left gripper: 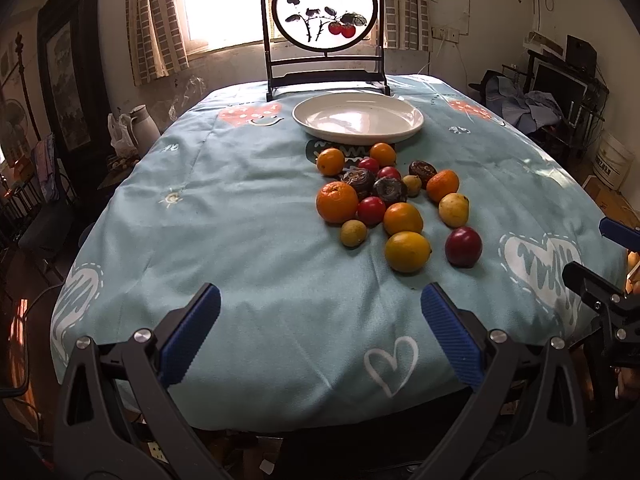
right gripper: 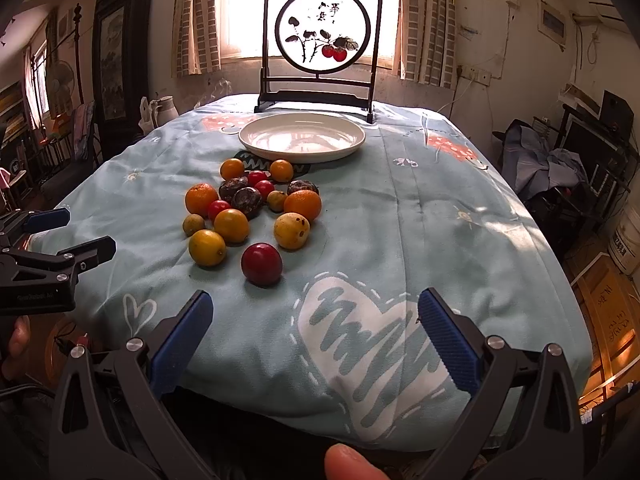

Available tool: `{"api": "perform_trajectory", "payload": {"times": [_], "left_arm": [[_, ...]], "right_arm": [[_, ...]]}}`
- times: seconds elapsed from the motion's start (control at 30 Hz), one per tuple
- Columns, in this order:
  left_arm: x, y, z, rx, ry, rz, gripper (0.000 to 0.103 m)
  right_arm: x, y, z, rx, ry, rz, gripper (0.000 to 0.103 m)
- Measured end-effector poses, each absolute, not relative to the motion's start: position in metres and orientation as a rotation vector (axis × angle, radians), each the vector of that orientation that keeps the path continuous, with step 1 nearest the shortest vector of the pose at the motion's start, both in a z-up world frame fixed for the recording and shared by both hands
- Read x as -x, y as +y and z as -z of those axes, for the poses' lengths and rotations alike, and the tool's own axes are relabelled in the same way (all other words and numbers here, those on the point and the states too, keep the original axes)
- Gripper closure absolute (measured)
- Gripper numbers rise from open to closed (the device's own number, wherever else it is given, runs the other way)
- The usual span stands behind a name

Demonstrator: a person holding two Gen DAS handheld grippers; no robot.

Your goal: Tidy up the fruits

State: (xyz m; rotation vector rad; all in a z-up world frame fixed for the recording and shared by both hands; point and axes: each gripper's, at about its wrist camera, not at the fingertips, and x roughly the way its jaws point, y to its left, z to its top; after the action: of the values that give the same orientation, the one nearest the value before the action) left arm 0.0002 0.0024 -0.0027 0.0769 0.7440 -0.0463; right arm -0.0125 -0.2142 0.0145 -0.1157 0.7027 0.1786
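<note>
Gripper pair first: left gripper (left gripper: 320, 308) and right gripper (right gripper: 316, 312) both spread wide and empty, poised at the near edge of the table (left gripper: 248, 248), likely ready to begin. Beyond, white plate (right gripper: 302, 138) bare, presumably the destination. Fruits (right gripper: 248, 216) heaped loose on the cloth just before the plate, none on it. Brush characters on the painted screen (right gripper: 320, 36), unreadable; faint print on the left gripper's body, illegible

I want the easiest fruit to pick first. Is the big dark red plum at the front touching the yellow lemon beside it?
Apart. The right wrist view shows blue cloth between the plum and the lemon.
</note>
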Motion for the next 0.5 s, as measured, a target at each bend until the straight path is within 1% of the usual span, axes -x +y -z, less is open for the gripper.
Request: {"api": "perform_trajectory", "payload": {"times": [0.5], "left_arm": [[-0.0019,0.0059,0.0028,-0.067,0.75,0.031,0.002]], "right_arm": [[0.0117,-0.2108,-0.014,0.12,0.705,-0.185,0.001]]}}
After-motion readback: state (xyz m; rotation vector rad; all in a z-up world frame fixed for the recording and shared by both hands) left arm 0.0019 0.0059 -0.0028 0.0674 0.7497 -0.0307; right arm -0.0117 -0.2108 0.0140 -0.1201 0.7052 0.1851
